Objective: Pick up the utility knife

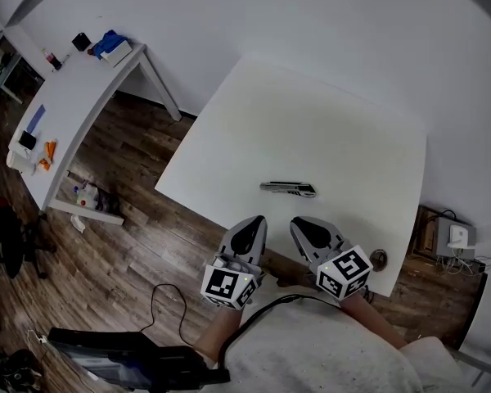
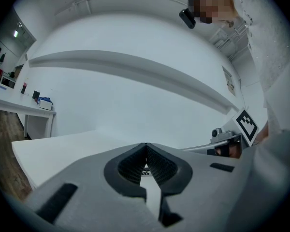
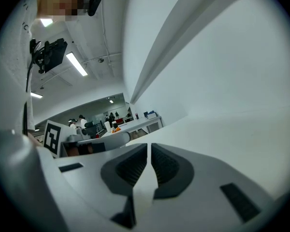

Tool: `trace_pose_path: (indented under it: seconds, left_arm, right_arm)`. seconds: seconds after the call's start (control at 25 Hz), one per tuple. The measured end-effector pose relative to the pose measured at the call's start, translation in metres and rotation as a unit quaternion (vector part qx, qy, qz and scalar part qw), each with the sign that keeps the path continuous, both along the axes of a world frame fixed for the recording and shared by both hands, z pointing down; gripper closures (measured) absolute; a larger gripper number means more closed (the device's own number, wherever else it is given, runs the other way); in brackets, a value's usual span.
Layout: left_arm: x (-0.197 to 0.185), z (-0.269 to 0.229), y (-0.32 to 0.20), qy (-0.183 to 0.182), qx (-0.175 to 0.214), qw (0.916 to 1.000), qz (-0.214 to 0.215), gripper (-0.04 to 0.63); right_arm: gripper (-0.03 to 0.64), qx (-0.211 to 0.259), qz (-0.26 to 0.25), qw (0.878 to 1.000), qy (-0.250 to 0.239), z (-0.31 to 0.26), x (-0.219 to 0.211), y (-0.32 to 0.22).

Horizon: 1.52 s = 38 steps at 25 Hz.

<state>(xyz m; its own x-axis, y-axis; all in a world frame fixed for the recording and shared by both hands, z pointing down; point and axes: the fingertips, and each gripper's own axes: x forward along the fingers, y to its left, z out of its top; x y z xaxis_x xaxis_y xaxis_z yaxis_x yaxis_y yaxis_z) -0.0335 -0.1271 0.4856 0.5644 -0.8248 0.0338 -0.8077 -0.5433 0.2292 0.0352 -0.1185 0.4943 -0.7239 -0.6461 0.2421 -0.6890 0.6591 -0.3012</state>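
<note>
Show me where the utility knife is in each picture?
Head view: the utility knife lies low centre, on the white table's near half.
Left gripper view: maybe the tiny speck behind the shut jaws; too small to tell.
Right gripper view: not in it.
Shared landmark: the white table.

A large white square-topped table [image 1: 327, 129] stands against a plain white wall [image 1: 327, 15]. Dark wood-plank flooring [image 1: 123, 236] spreads to the near left, with a thin black cable [image 1: 157, 305] looped across it. At the far left a long white desk [image 1: 78, 97] carries a blue bundle [image 1: 108, 42] and small orange items [image 1: 47, 151]. Bright ceiling strip lights [image 3: 76, 64] glow overhead.
</note>
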Motion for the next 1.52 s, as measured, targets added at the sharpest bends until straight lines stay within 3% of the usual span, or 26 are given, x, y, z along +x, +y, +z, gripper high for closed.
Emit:
trace_pose_path:
  seconds: [0.44,0.6,0.76,1.12,1.52]
  left_arm:
    - [0.009,0.020,-0.012,-0.018,-0.007,0.9997,0.011,0.588]
    - [0.009,0.027,-0.018,-0.021,-0.013,0.9997,0.009,0.589]
    - [0.010,0.029,-0.021,-0.019,-0.018,0.9996,0.010,0.588]
    - [0.011,0.041,-0.021,-0.021,-0.032,0.9993,0.004,0.588]
    - [0.002,0.049,-0.018,-0.014,-0.044,0.9989,0.001,0.588]
  right_arm:
    - [0.606,0.001,-0.010,0.999,0.053,0.020,-0.002,-0.018]
    - [0.604,0.007,-0.025,0.995,0.097,0.033,-0.001,-0.030]
    - [0.547,0.017,-0.067,0.985,0.158,0.043,-0.002,-0.043]
    - [0.454,0.039,-0.200,0.929,0.309,0.068,-0.006,-0.079]
    - [0.417,-0.028,-0.324,0.858,0.398,0.115,-0.016,-0.100]
